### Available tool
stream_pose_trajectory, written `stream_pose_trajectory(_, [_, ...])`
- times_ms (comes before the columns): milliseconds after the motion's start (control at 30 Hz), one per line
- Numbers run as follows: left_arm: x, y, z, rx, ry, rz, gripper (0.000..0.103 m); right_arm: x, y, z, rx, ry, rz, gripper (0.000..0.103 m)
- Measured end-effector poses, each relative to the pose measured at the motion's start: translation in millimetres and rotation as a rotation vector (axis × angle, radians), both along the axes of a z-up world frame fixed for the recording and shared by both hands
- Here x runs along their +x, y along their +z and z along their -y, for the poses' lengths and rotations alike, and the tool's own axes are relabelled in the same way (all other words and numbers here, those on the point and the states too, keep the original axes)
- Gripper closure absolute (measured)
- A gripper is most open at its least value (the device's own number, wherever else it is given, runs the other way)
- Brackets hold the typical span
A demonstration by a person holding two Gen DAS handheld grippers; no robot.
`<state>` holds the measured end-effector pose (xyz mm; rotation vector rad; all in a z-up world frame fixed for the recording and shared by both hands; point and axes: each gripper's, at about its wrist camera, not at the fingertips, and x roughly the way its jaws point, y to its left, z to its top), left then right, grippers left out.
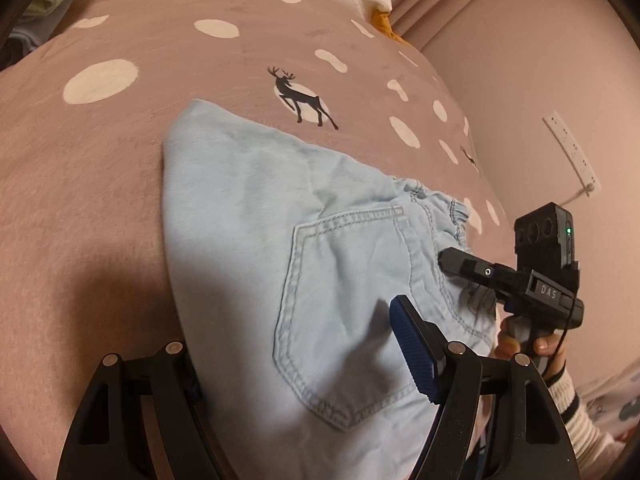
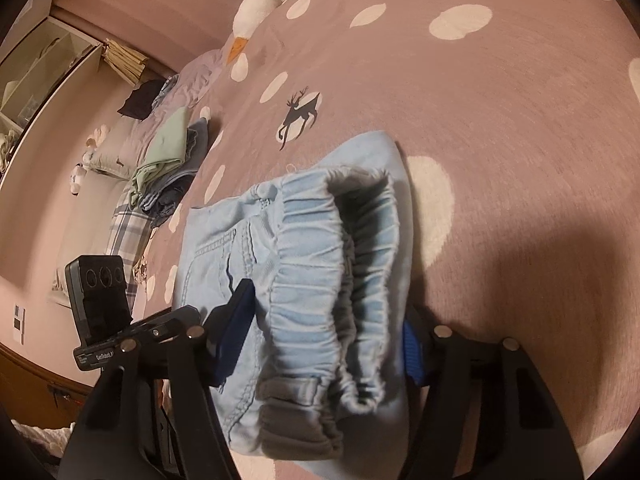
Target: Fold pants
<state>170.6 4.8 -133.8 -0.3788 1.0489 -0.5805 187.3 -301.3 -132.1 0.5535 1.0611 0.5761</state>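
Pants (image 1: 256, 216): light blue, folded into a compact bundle, on the bed (image 1: 80, 208). Left gripper (image 1: 296, 364): jaws wide, straddling the pocket end, not visibly pinching. Right gripper (image 2: 324, 336): jaws wide, straddling the elastic waistband. Step, judged: final fold or lift. Next: both close on cloth, move together.

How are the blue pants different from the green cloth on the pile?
The pants are pale blue denim with a gathered waistband, held between gripper fingers; the green cloth is plain, smooth and untouched. The pants lie alone mid-blanket; the green cloth tops a stack at the edge. Both are folded.
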Motion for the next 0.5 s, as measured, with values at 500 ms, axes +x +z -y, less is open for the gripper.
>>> stream_pose_trajectory(500, [-1.7,5.5,14.0,0.072,-0.006,0.029,0.028,-5.0,7.0,-15.2,-0.073,-0.015,0.042,0.050])
